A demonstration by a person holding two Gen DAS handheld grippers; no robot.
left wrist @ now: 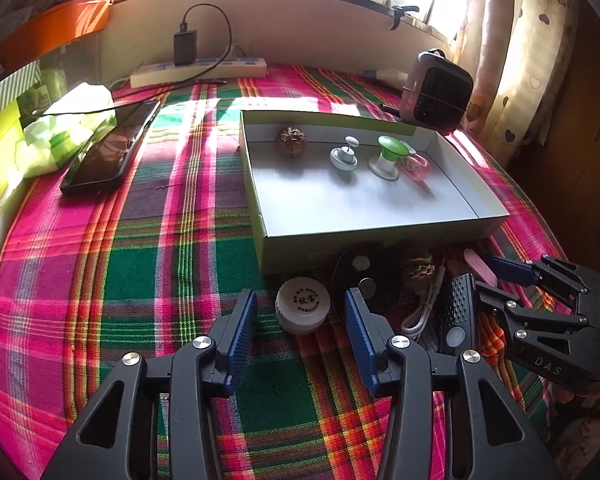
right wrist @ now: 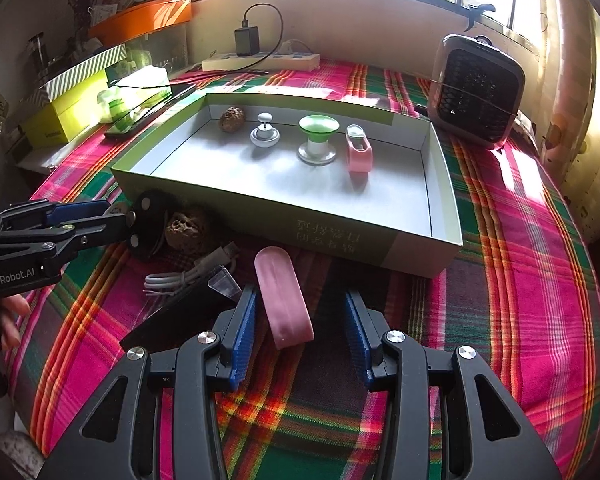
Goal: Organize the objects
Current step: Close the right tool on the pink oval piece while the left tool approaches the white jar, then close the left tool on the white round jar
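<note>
I count four things already lined up along the far side of the box: a walnut, a small white knob, a green-topped spool and a pink clip. The rest still sits on the plaid cloth in front of the box — so I judge the job under half done.

My left gripper has its jaws spread wide, with a round white jar on the cloth between the fingertips, not yet pinched. My right gripper is spread too, straddling a pink oblong piece that lies loose between the pads.

Still outside: a second walnut, a black disc, a coiled white cable and a black bar, all clustered near the box's front wall.
</note>
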